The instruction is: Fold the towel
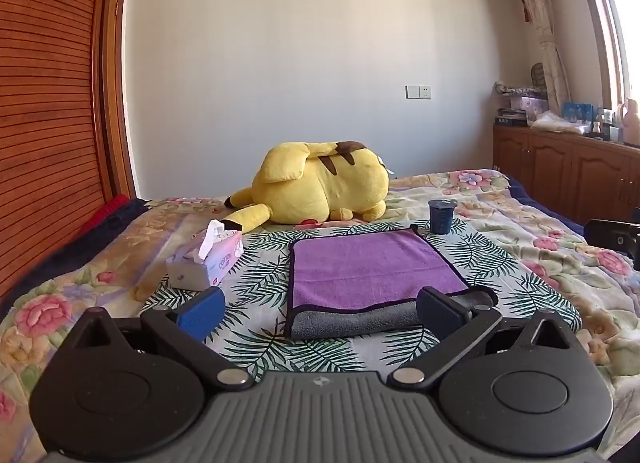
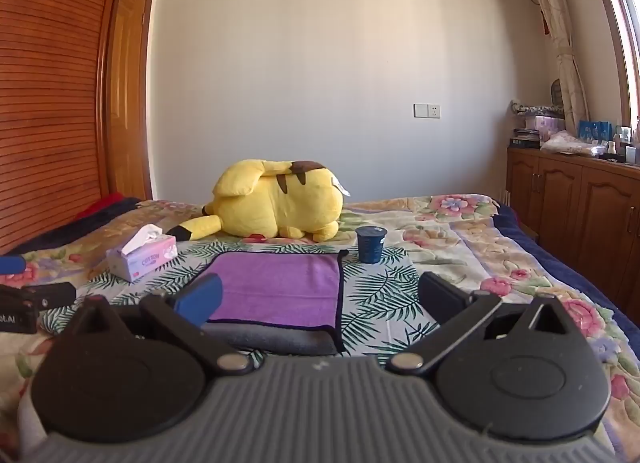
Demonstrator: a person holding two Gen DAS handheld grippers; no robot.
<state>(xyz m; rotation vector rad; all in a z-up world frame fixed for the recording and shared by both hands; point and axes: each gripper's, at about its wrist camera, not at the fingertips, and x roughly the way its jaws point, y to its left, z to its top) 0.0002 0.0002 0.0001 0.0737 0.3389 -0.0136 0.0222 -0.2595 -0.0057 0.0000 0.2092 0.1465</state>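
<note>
A large yellow plush toy [image 1: 320, 187] lies on a floral-quilted bed [image 1: 520, 219], beside a pink tissue box [image 1: 206, 261] and a dark blue plastic cup [image 1: 441, 216] standing upright; wooden cabinets [image 2: 576, 199] line the window wall.

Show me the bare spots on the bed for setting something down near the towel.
Free: the leaf-print cloth right of the towel, in front of the dark cup; also between the towel and tissue box. Crowded: behind the towel, by the yellow plush.
</note>
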